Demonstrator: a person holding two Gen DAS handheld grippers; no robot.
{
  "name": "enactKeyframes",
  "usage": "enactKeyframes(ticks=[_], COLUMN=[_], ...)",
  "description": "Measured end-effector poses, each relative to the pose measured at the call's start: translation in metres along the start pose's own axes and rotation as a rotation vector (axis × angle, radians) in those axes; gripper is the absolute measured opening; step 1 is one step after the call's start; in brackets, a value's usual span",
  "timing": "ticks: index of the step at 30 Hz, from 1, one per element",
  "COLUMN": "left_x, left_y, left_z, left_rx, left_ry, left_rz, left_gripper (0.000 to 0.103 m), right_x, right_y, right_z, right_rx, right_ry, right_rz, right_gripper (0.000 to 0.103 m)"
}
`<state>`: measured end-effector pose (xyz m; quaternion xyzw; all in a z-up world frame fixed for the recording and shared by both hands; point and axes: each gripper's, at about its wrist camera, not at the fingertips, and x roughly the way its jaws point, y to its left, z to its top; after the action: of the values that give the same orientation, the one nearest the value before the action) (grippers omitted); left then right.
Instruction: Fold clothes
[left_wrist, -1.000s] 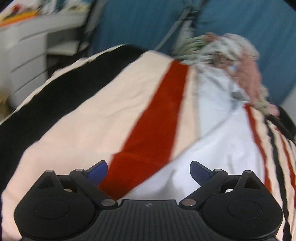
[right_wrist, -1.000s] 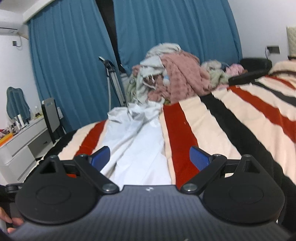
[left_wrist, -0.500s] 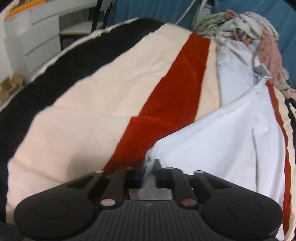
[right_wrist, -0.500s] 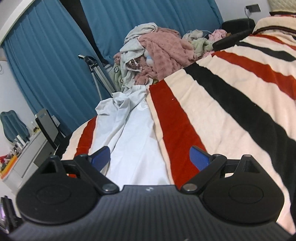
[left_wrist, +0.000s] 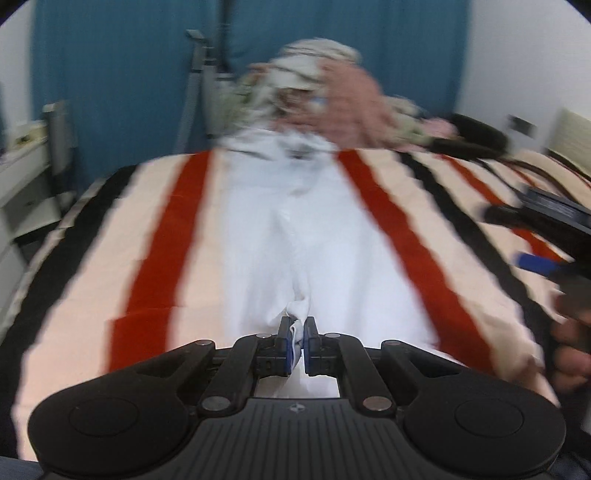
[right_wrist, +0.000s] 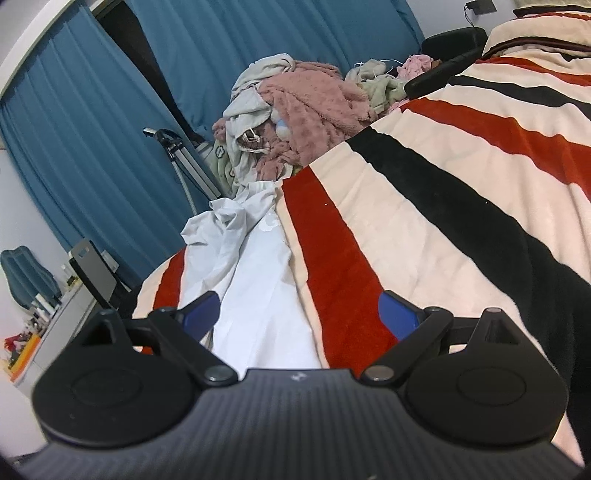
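Striped blanket, laundry pile behind, blurry: left gripper fingers pinch white garment; right gripper wide, empty.

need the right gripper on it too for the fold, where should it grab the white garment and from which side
Grip the near hem of the white garment at its right edge, beside the red stripe. Come in low from the near end with the open right gripper: the cloth lies flat and long there, and the left gripper already pinches that hem.
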<state>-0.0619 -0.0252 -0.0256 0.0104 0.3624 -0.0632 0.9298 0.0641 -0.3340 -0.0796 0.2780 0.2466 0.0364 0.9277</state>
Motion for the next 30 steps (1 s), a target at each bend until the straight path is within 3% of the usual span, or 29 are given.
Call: enactKeyframes(ticks=[6,8,10,12,16,17,20,22,25,30], left_x=[0.036,0.048,0.041,0.034,0.044,0.051,0.079,0.101,0.124,0.121], left_y=[-0.03,-0.038,-0.024,-0.008,0.044,0.062,0.109,0.127,0.138,0.136], left_z=[-0.015,-0.02,-0.017,-0.012,-0.001,-0.001,-0.008,-0.019,-0.029,-0.034], left_rx=[0.037,0.048,0.026,-0.004,-0.185,-0.267,-0.499,-0.608,-0.675,-0.664], left_ry=[0.127,0.167,0.148,0.121,0.118,0.13,0.183,0.251,0.338,0.361], left_rz=[-0.159,-0.211,-0.242,-0.261,-0.251,-0.242,-0.251,-0.253,-0.278,-0.323], left_gripper=[0.01,0.019,0.044,0.061,0.074,0.076,0.076,0.073,0.071,0.07], right_x=[0.015,0.022,0.03,0.037,0.05,0.053,0.063,0.069,0.075,0.073], right_y=[-0.013,-0.02,-0.027,-0.032,-0.035,-0.035,-0.039,-0.039,-0.038,-0.036], right_z=[-0.008,-0.013,-0.018,-0.025,-0.036,-0.038,-0.048,-0.055,-0.064,-0.073], right_rx=[0.073,0.117,0.171,0.216,0.248,0.25,0.259,0.256,0.262,0.294], right_ry=[0.141,0.205,0.273,0.316,0.376,0.389,0.437,0.467,0.506,0.563], right_rz=[0.044,0.065,0.08,0.081,0.069,0.064,0.03,0.014,0.01,0.054], right_gripper=[0.094,0.094,0.094,0.094,0.092,0.081,0.062,0.056,0.055,0.051])
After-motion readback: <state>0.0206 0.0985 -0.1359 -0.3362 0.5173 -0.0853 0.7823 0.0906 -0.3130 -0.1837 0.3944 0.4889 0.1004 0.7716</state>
